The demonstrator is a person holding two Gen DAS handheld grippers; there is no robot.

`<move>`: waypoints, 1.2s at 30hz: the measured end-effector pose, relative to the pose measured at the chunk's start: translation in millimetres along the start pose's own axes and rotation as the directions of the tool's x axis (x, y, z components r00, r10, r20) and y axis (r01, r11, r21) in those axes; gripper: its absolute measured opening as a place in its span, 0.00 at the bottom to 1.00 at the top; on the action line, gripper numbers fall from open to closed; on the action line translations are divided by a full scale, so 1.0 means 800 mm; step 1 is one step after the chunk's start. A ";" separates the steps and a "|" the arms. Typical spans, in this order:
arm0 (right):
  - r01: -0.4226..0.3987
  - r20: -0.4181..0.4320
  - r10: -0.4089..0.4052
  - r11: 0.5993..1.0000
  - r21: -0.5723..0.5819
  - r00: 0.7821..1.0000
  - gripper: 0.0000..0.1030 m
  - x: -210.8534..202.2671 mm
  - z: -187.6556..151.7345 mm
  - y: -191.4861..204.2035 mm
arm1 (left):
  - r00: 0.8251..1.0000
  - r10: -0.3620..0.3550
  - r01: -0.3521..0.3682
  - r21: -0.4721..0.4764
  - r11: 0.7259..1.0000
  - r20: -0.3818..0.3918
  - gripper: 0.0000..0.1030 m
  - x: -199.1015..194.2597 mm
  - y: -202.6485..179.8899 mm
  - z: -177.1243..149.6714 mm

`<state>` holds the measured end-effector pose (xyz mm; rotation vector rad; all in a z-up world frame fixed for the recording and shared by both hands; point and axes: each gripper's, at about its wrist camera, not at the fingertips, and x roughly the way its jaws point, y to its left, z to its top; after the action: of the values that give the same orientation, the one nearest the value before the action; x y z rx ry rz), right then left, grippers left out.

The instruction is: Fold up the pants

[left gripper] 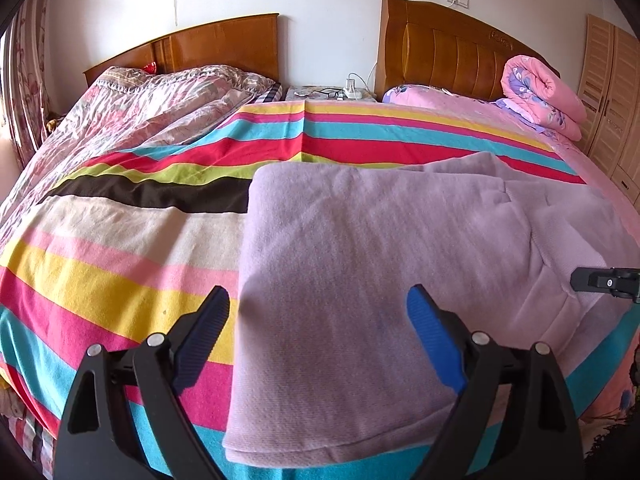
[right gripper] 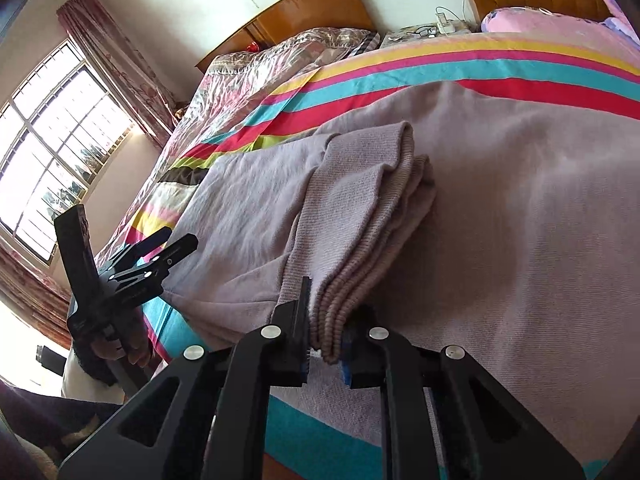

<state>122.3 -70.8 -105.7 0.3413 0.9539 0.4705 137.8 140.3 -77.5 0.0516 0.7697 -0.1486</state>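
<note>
Pinching a bunched ribbed edge of the lilac pants (right gripper: 360,216), the right gripper (right gripper: 326,344) has its jaws clamped on the stacked layers (likely for lifting them together). Beyond, the left gripper (left gripper: 318,320) hovers, jaws apart, over pants spread on the striped bed (left gripper: 120,240).

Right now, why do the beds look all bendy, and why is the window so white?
Left wrist view: the fisheye lens bows the headboards and striped blanket into curves, with dark corners. Right wrist view: daylight washes out the window, so the left gripper before it looks nearly black; the pants stay sharp.
</note>
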 end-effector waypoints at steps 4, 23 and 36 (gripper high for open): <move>-0.008 -0.032 0.008 1.000 -0.002 0.999 0.14 0.009 -0.003 -0.008 | 0.998 0.043 -0.041 0.037 0.998 -0.039 0.90 0.015 -0.006 -0.004; 0.167 0.049 -0.161 0.894 -0.415 0.986 0.52 0.064 0.074 0.024 | 0.992 -0.061 0.069 0.069 0.995 -0.108 0.98 0.109 -0.046 0.105; 0.141 0.046 -0.134 0.905 -0.402 0.990 0.58 0.065 0.065 0.021 | 0.991 -0.084 0.088 0.031 0.996 -0.100 0.99 0.121 -0.034 0.100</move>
<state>187.8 -33.3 -106.0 -0.0985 0.8324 0.5214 257.5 94.6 -87.0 0.0595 0.8682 -0.2428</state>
